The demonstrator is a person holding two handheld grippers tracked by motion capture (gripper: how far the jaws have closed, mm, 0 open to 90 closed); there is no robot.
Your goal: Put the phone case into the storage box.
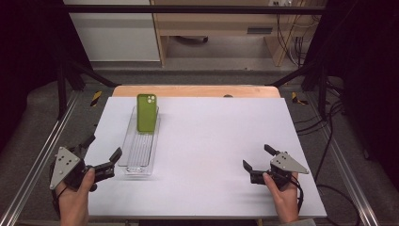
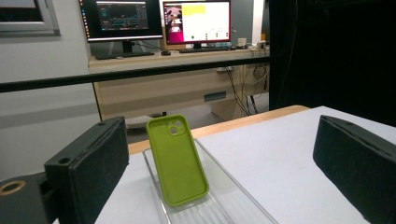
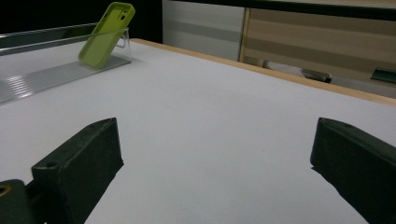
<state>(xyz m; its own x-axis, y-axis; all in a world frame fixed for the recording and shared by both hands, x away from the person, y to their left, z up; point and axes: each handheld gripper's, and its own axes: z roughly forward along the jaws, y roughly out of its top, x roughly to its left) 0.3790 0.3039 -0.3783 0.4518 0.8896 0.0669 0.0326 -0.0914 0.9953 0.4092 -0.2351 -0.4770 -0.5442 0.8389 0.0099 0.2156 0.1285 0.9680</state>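
Left hand-held gripper point(image 1: 101, 149) is waiting with jaws spread wide at the near end of the clear tray point(image 1: 133, 167) — the right hand-held gripper point(image 1: 256, 158) is resting just as wide, well apart, on the table point(image 1: 211, 141). Reaching the green phone case point(image 1: 147, 113) likely means going in level, closing on its long edges. It is leaning upright against the tray's far end — matte lime, camera cutout on top.

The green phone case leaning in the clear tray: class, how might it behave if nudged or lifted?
The green phone case stands tilted against the clear tray's far end, so a nudge would probably tip it flat. It looks like a thin, empty shell, likely light and slightly flexible. Its matte surface probably grips well.
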